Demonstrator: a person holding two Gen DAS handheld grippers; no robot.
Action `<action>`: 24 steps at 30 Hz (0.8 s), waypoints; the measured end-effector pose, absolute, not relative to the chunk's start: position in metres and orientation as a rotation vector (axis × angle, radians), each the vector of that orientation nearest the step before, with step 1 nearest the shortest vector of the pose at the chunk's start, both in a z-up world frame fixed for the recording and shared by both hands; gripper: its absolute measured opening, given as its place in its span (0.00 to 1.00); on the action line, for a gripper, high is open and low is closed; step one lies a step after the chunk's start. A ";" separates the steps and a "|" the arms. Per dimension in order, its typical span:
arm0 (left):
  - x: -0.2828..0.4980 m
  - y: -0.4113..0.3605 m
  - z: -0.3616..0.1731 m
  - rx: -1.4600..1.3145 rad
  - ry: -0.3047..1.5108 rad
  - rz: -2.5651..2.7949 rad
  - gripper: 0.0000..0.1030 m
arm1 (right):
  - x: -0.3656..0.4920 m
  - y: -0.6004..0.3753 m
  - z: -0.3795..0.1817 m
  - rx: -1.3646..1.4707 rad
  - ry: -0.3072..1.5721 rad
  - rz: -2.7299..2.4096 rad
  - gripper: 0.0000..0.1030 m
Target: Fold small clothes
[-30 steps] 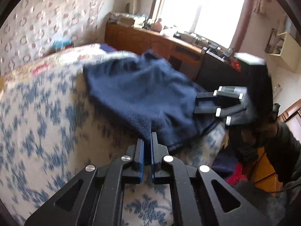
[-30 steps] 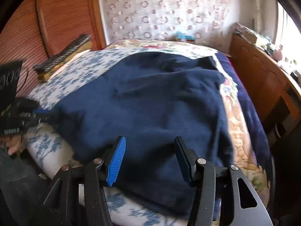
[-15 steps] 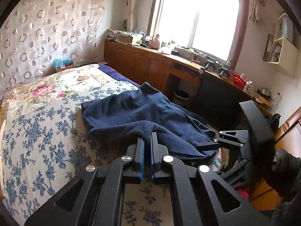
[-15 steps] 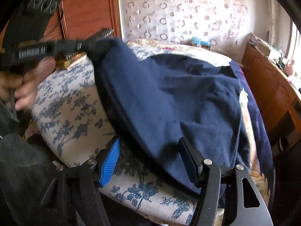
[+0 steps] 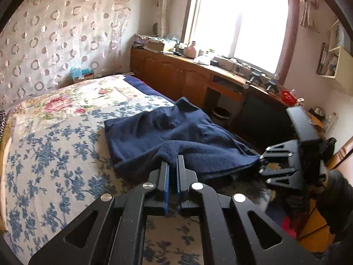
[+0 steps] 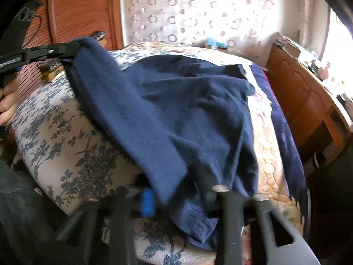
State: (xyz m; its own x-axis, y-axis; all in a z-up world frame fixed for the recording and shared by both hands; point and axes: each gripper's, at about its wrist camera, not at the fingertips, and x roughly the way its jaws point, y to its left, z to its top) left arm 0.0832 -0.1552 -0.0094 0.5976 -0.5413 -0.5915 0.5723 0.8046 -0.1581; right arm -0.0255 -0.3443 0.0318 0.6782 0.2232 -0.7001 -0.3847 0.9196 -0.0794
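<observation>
A navy fleece garment (image 5: pixel 176 132) lies spread on the floral bed cover (image 5: pixel 55 154). My left gripper (image 5: pixel 172 163) is shut on one near corner and holds it lifted. From the right wrist view that left gripper (image 6: pixel 74 48) is at the upper left, and the garment (image 6: pixel 176 110) hangs from it in a raised fold. My right gripper (image 6: pixel 178 196) is blurred at the near hem; its jaws are closing with the cloth between them, and a gap still shows beside the blue pad (image 6: pixel 147 202). In the left wrist view the right gripper (image 5: pixel 261 164) sits at the garment's right edge.
A wooden cabinet (image 5: pixel 176 75) with clutter runs under the window on the right, with a dark bin (image 5: pixel 220 114) by the bed. A wooden panel (image 6: pixel 81 11) stands behind the bed's left side. A hand (image 6: pixel 6 106) holds the left gripper. The bed's near edge (image 6: pixel 55 137) drops away.
The right gripper's jaws have narrowed around the garment's near hem. The left gripper keeps its corner and has carried it a little higher and over the cloth.
</observation>
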 end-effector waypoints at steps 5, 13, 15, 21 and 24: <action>0.105 -0.147 -0.005 0.038 0.663 -0.619 0.05 | -0.004 -0.344 0.061 -0.257 0.668 0.318 0.08; 0.154 -0.144 0.000 0.045 0.674 -0.551 0.06 | 0.067 -0.332 0.108 -0.280 0.574 0.319 0.07; 0.168 -0.142 -0.002 0.040 0.689 -0.537 0.06 | 0.086 -0.328 0.109 -0.284 0.579 0.329 0.08; 0.201 -0.146 -0.016 0.054 0.737 -0.511 0.06 | 0.145 -0.331 0.097 -0.245 0.632 0.376 0.08; 0.213 -0.148 -0.026 0.052 0.766 -0.506 0.06 | 0.156 -0.339 0.091 -0.240 0.659 0.388 0.08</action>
